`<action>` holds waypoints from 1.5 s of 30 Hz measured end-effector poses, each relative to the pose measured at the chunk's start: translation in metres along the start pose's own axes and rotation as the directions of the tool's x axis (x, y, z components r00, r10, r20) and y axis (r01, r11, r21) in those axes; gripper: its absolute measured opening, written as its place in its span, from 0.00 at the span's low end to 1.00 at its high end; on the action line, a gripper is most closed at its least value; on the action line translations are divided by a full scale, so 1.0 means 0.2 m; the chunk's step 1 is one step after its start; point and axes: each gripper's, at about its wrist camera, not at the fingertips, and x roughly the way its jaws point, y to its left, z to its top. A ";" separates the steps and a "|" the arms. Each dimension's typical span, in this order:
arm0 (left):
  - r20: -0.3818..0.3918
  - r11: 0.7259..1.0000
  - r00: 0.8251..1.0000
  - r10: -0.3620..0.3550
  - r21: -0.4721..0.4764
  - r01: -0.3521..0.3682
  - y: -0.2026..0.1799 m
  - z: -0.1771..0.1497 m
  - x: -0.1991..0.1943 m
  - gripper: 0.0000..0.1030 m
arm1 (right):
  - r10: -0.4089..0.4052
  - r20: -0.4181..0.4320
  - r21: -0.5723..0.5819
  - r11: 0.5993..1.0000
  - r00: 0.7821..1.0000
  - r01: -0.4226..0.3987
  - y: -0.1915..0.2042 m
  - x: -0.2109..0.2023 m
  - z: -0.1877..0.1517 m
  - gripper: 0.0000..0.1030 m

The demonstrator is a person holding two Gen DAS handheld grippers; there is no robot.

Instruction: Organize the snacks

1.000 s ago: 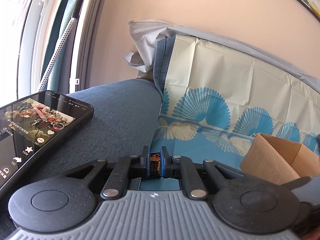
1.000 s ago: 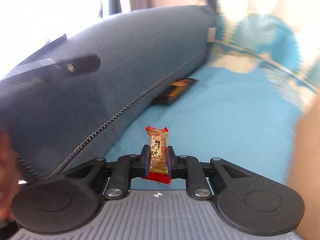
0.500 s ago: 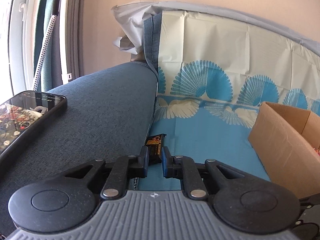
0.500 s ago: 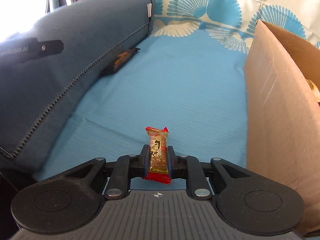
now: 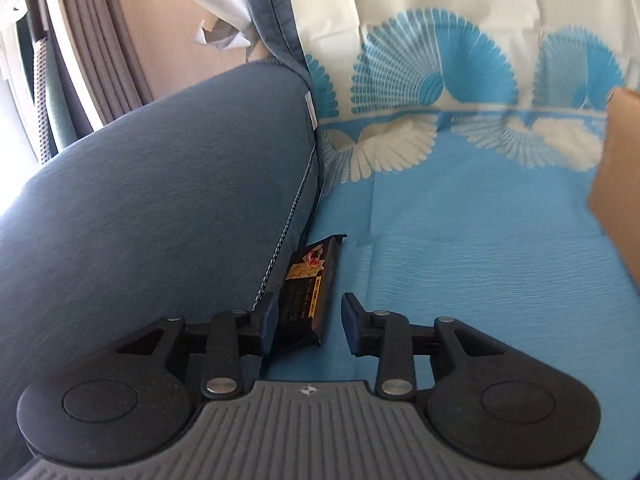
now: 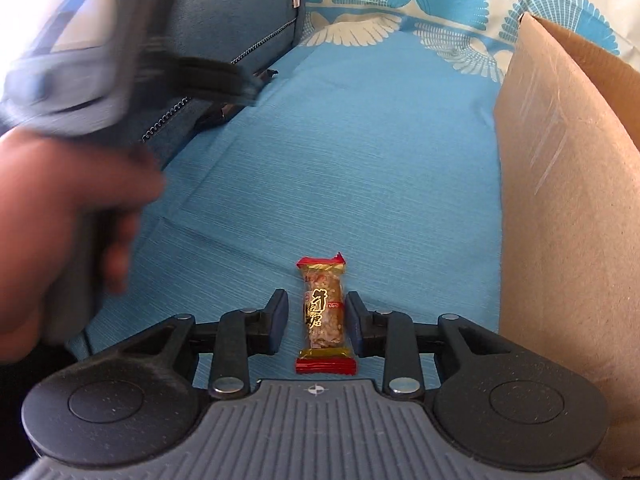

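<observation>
A dark snack bar (image 5: 310, 290) lies on the blue cloth against the sofa armrest (image 5: 160, 200). My left gripper (image 5: 308, 322) is open, its jaws on either side of the bar's near end. In the right wrist view my right gripper (image 6: 316, 322) is open around a red and gold candy bar (image 6: 324, 314); the bar touches the right pad and a gap shows on the left. The left gripper (image 6: 224, 80) and the hand holding it show blurred at the left of that view. A cardboard box (image 6: 560, 208) stands at the right.
The blue cloth with fan pattern (image 6: 340, 160) covers the seat and the backrest. The box edge (image 5: 618, 168) shows at the right of the left wrist view. Curtains (image 5: 100, 40) and crumpled paper (image 5: 216, 0) are behind the armrest.
My left gripper moved down to the dark snack bar and opened around it. My right gripper opened, no longer clamping the candy bar. The phone has left the left view.
</observation>
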 end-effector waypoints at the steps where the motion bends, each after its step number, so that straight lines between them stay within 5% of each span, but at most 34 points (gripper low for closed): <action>1: -0.018 1.000 1.000 0.013 0.018 -0.013 -0.02 0.01 0.04 0.38 | 0.002 -0.004 0.003 1.000 1.000 -0.002 0.00 0.00 0.01 0.32; 5: -0.092 0.998 0.995 0.043 0.050 -0.039 -0.04 0.01 0.17 0.36 | 0.009 -0.011 0.009 1.000 1.000 -0.009 -0.01 0.01 0.02 0.32; 9: -0.092 0.999 0.995 0.027 0.050 -0.022 -0.01 0.02 0.16 0.21 | 0.013 -0.013 0.009 1.000 1.000 -0.012 -0.01 0.01 0.02 0.32; 16: -0.041 0.999 0.999 -0.033 0.037 0.035 0.07 -0.02 -0.09 0.13 | 0.002 -0.007 -0.013 1.000 1.000 -0.002 0.00 0.02 0.01 0.31; 19: -0.046 0.994 0.993 -0.111 -0.009 0.111 0.12 -0.07 -0.26 0.12 | -0.001 -0.002 -0.019 1.000 1.000 0.001 0.02 0.01 0.00 0.26; 24: -0.154 0.949 0.938 -0.309 -0.108 0.295 0.22 -0.20 -0.45 0.07 | 0.006 0.001 -0.009 1.000 1.000 -0.006 0.02 -0.01 -0.02 0.22; 29: -0.237 0.860 0.833 -0.500 -0.251 0.444 0.32 -0.27 -0.54 0.05 | 0.003 0.008 -0.012 1.000 1.000 -0.003 0.02 -0.03 -0.04 0.18; 32: -0.155 0.822 0.833 -0.531 -0.335 0.461 0.41 -0.30 -0.58 0.19 | -0.016 0.015 -0.040 0.999 1.000 0.016 0.03 -0.04 -0.05 0.18; 34: -0.113 0.799 0.838 -0.534 -0.393 0.455 0.45 -0.32 -0.58 0.41 | -0.022 0.016 -0.038 0.999 1.000 0.022 0.03 -0.04 -0.06 0.20; 35: -0.108 0.794 0.841 -0.531 -0.409 0.449 0.46 -0.33 -0.58 0.42 | -0.020 0.015 -0.035 0.999 1.000 0.021 0.03 -0.05 -0.06 0.22; 40: -0.126 0.823 0.856 -0.501 -0.376 0.426 0.41 -0.31 -0.55 0.56 | -0.013 0.007 -0.036 0.999 1.000 0.013 0.02 -0.05 -0.06 0.23; 45: -0.143 0.846 0.873 -0.467 -0.358 0.394 0.39 -0.28 -0.48 0.60 | -0.015 0.000 -0.036 0.999 1.000 0.015 0.02 -0.05 -0.06 0.25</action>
